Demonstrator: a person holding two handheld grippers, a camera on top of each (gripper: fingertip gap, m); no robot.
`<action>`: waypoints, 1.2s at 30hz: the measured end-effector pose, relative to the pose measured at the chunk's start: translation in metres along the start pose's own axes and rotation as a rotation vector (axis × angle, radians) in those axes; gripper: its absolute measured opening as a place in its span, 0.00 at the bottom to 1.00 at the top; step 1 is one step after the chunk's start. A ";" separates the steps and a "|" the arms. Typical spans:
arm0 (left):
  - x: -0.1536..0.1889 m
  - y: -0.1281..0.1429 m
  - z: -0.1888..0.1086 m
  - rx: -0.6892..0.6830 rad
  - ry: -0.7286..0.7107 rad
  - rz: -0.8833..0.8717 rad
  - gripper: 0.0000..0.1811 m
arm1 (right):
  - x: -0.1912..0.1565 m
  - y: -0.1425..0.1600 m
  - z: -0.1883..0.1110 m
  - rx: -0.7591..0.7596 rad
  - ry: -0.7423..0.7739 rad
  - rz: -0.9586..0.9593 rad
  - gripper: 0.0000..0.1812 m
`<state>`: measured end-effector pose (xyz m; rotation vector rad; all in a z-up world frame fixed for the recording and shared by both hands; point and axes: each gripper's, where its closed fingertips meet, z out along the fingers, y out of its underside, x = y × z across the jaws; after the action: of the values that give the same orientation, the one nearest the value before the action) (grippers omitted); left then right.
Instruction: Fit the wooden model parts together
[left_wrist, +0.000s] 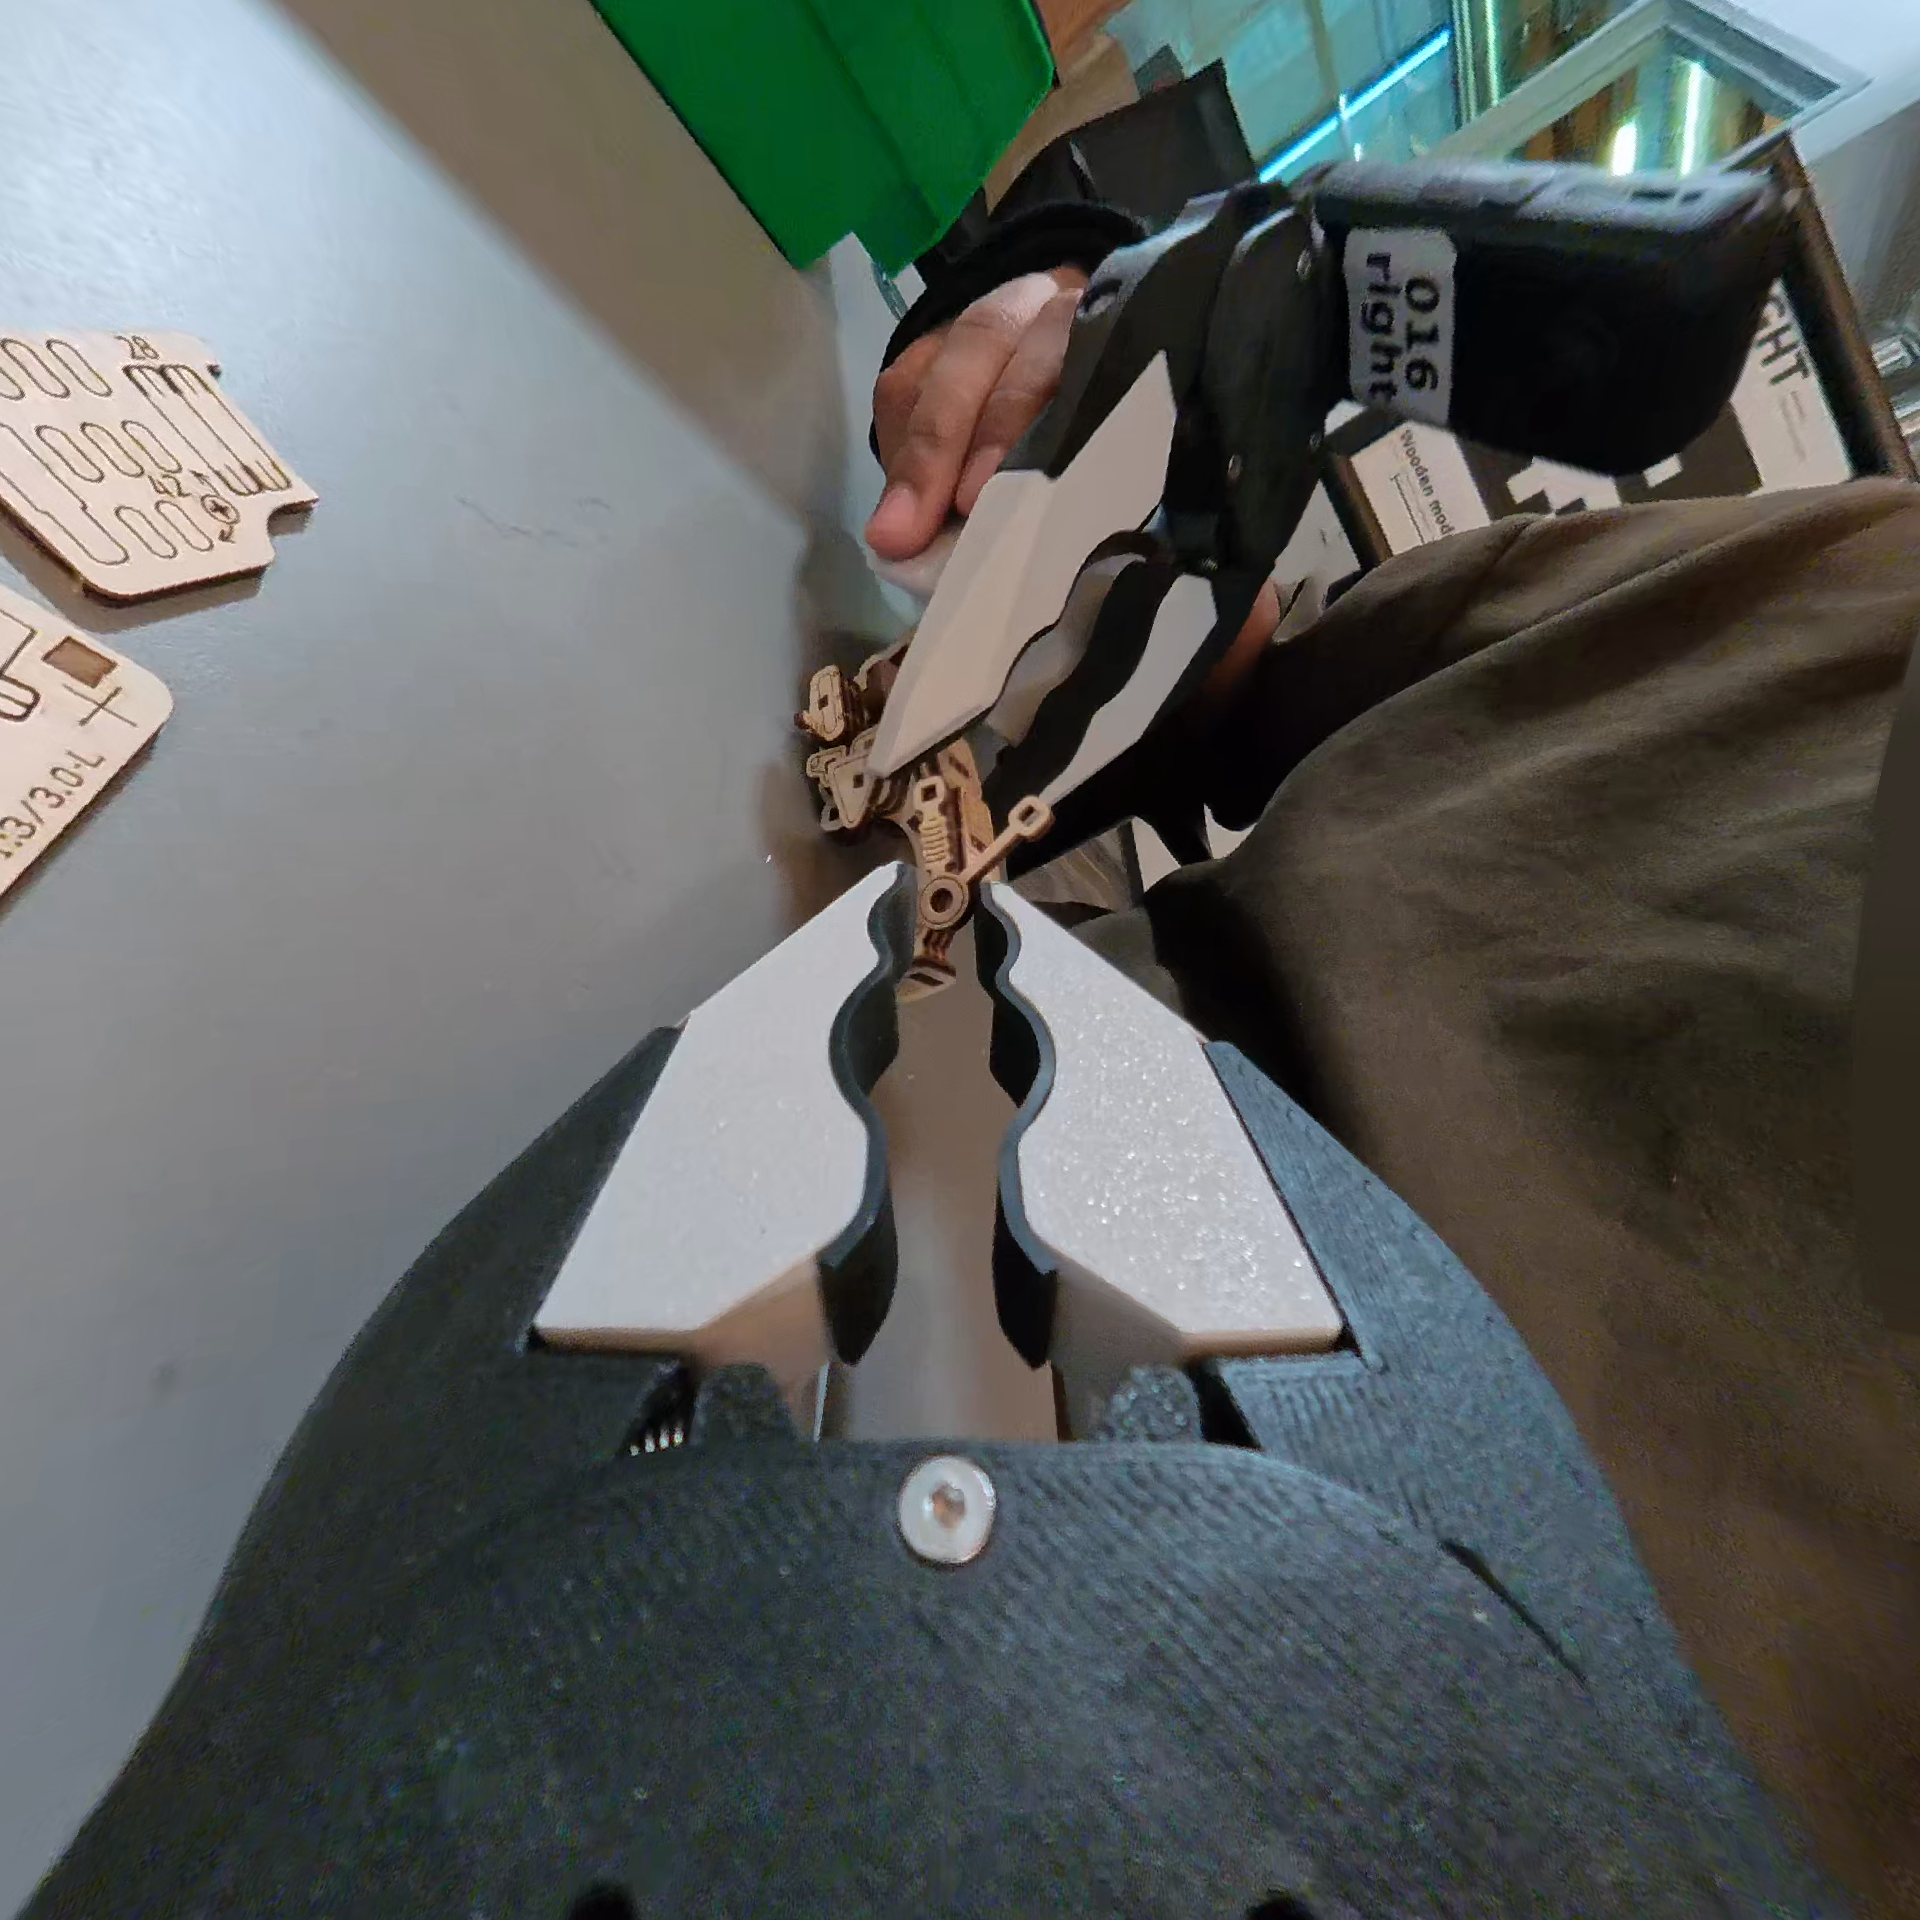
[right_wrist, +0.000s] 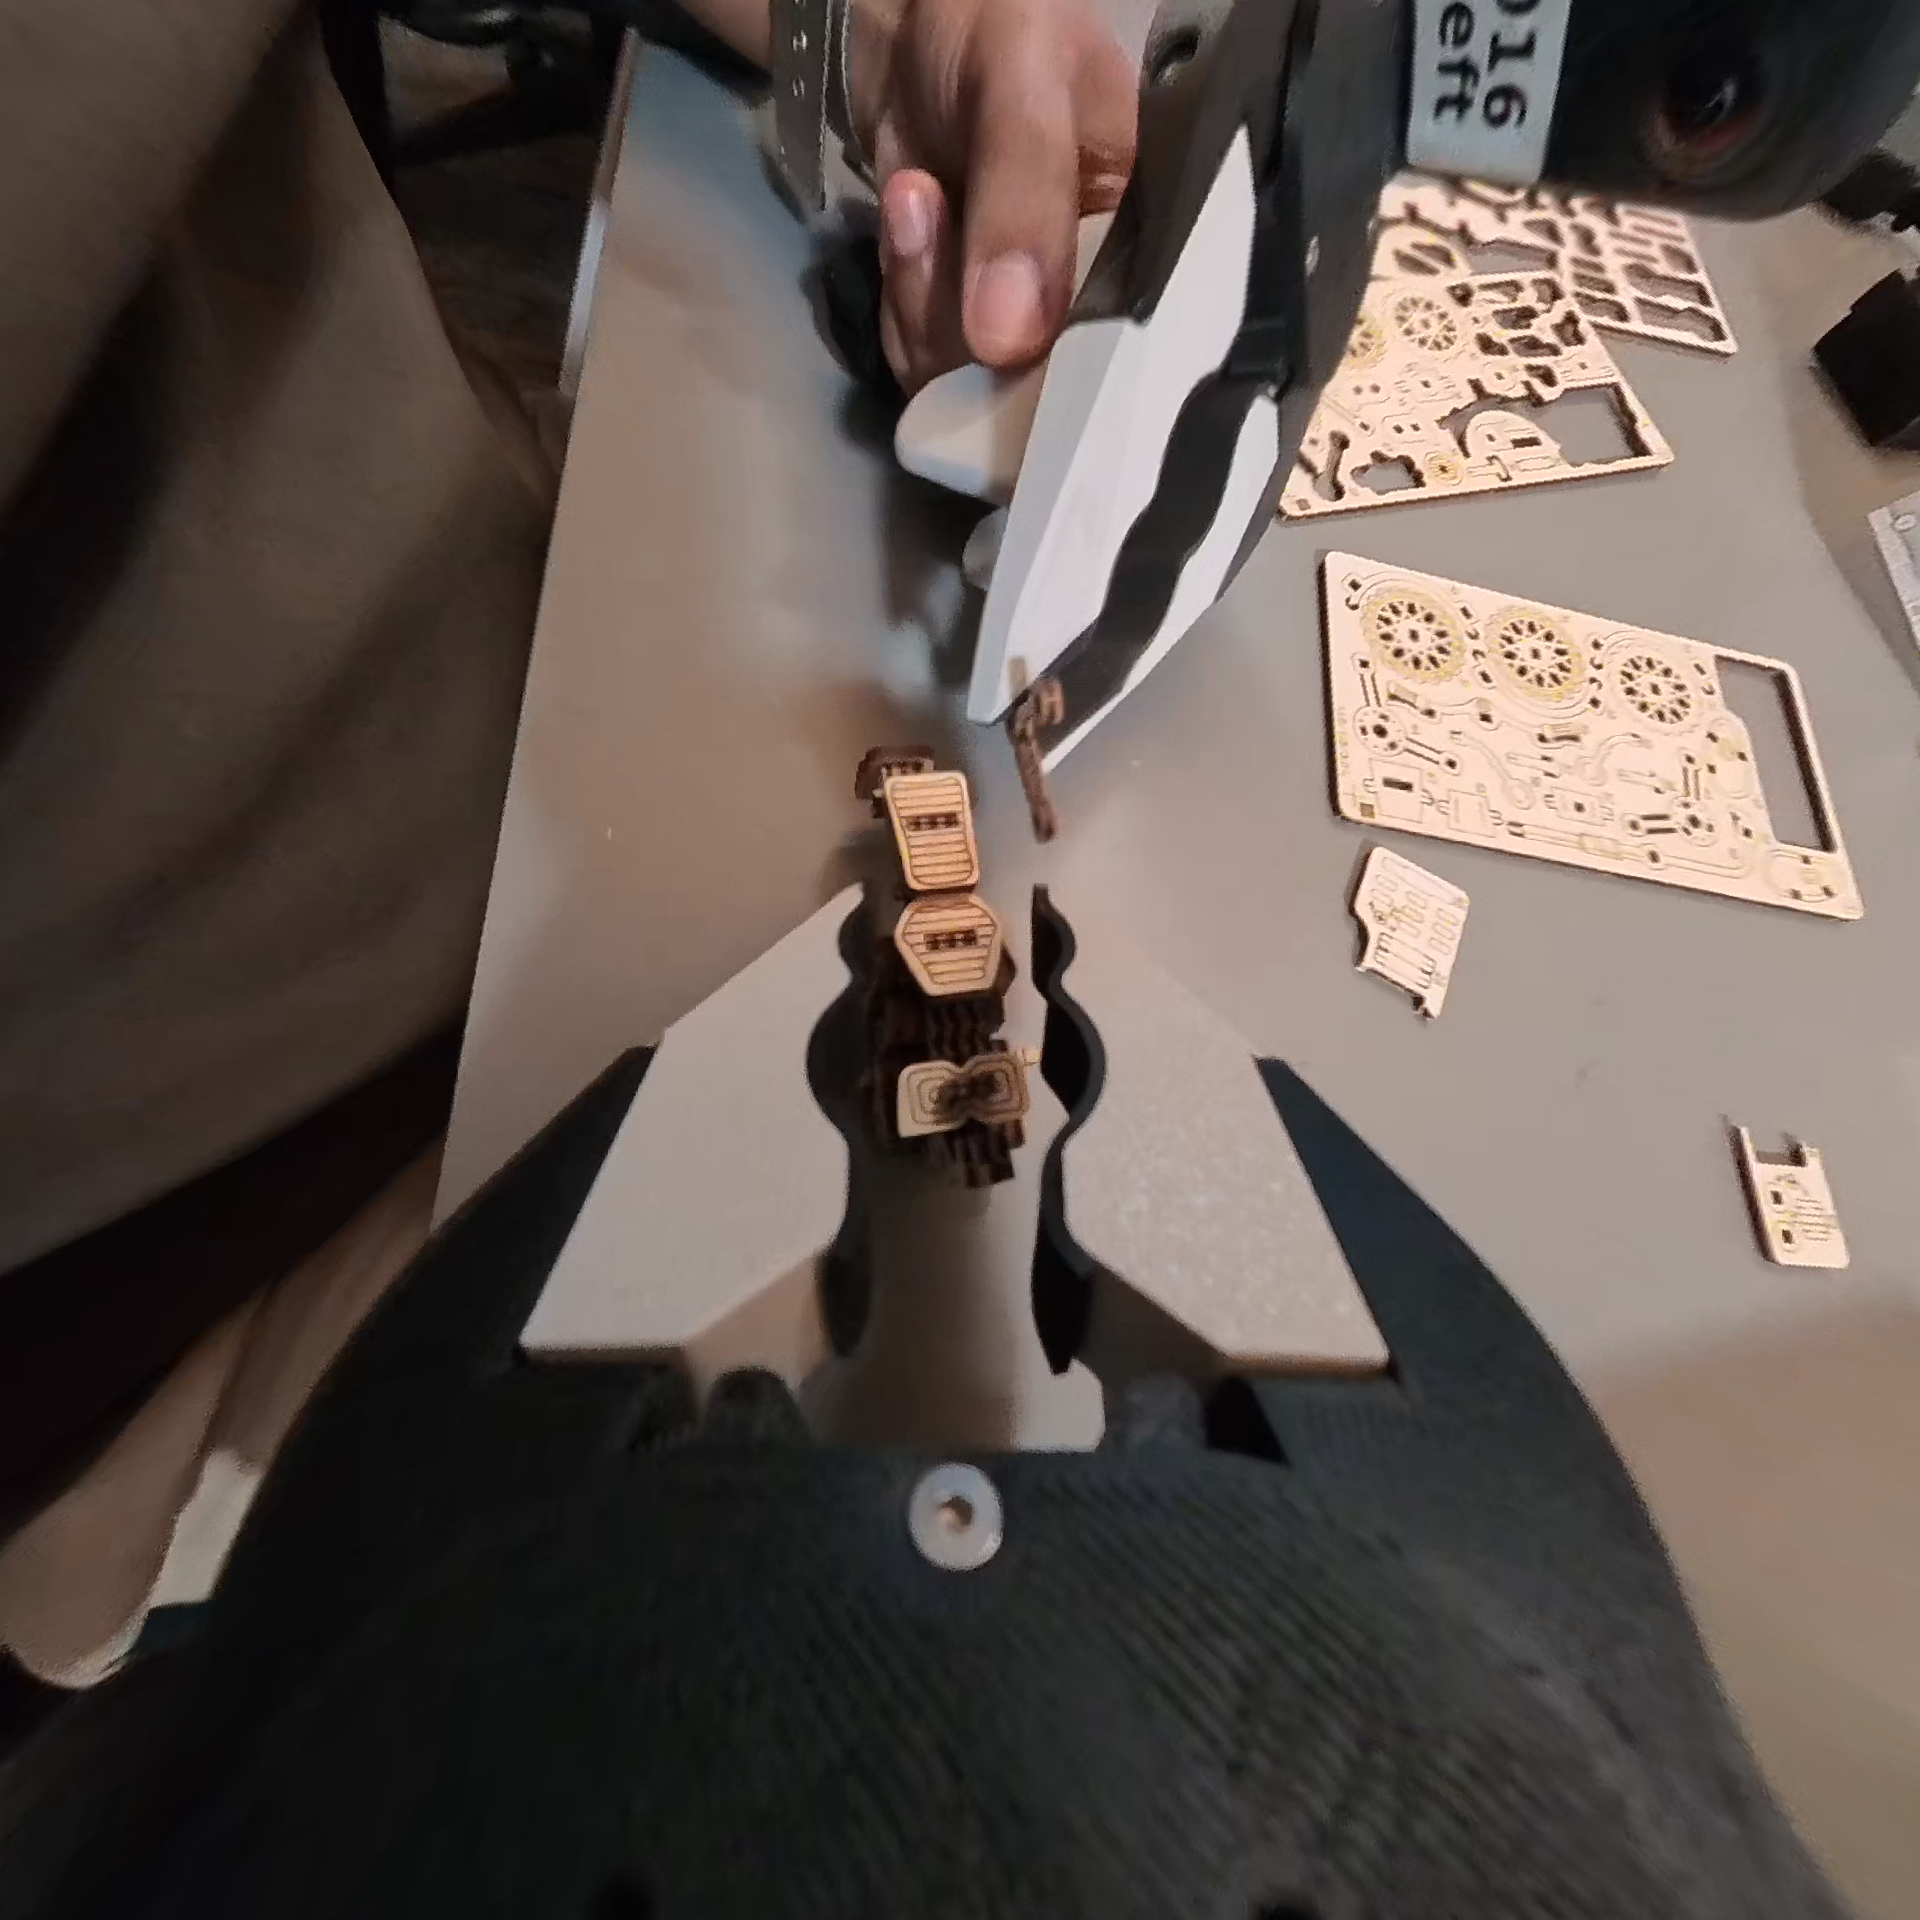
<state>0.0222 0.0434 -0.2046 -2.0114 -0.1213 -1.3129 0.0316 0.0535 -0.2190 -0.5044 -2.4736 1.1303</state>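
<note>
My left gripper (left_wrist: 945, 883) is shut on a flat wooden lever part (left_wrist: 940, 904) with a round eye and a thin arm. In the right wrist view this gripper (right_wrist: 1023, 727) comes in from the upper right with the part (right_wrist: 1036, 774) seen edge-on, hanging below its tips. My right gripper (right_wrist: 948, 894) is shut on a small wooden sub-assembly (right_wrist: 940, 951) of stacked dark layers with pale engraved plates. In the left wrist view the right gripper (left_wrist: 961, 784) holds that assembly (left_wrist: 847, 774) just beyond the lever. The two parts are close together above the grey table (right_wrist: 1247, 1039).
Laser-cut wooden sheets (right_wrist: 1579, 727) (right_wrist: 1455, 364) and small loose pieces (right_wrist: 1413, 925) (right_wrist: 1787, 1195) lie to the right. Two more sheets (left_wrist: 125, 468) lie far left. The table edge (right_wrist: 582, 468) is left, beside the person's clothing (left_wrist: 1558, 935). A green object (left_wrist: 831, 104) and a box (left_wrist: 1766, 416) stand behind. Only a small space, under 4 cm, lies between the two pairs of fingers. Left tips and right tips are each some 25 cm from the green object (left_wrist: 831, 104).
</note>
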 end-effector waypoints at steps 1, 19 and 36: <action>-0.001 0.001 0.002 -0.015 -0.002 -0.003 0.05 | 0.000 -0.001 -0.001 0.010 -0.005 0.007 0.15; -0.002 0.007 0.013 -0.140 0.050 -0.043 0.05 | -0.002 -0.002 0.003 0.039 -0.071 0.014 0.14; -0.002 0.010 0.013 -0.151 0.048 -0.040 0.04 | -0.004 0.000 0.004 0.043 -0.097 0.030 0.10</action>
<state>0.0354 0.0446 -0.2138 -2.1113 -0.0416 -1.4321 0.0332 0.0490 -0.2217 -0.4872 -2.5257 1.2441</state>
